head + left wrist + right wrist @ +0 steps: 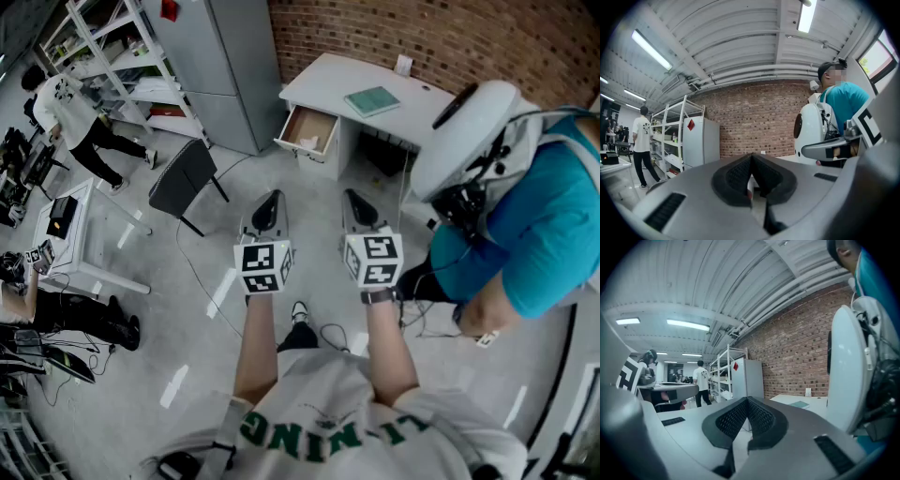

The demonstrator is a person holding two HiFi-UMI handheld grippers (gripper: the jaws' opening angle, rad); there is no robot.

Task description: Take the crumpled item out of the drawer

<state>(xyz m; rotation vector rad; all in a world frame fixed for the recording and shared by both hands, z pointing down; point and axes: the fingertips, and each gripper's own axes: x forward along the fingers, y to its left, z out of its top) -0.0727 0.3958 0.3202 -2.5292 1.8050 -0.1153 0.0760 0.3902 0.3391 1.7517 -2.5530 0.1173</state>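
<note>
1. Well short of the drawer (307,129): left gripper (272,197), right gripper (351,197), jaws pressed together, empty.
2. Inside that drawer, presumably, the crumpled item; too small to discern.
3. Risks shoving it deeper if reaching in unopened.

We cannot tell what lies inside the open drawer (307,131); it shows too small in the head view. The right end of the desk (328,80) is hidden behind a bystander (539,225) in teal, whom the picture's right edge cuts off.
</note>
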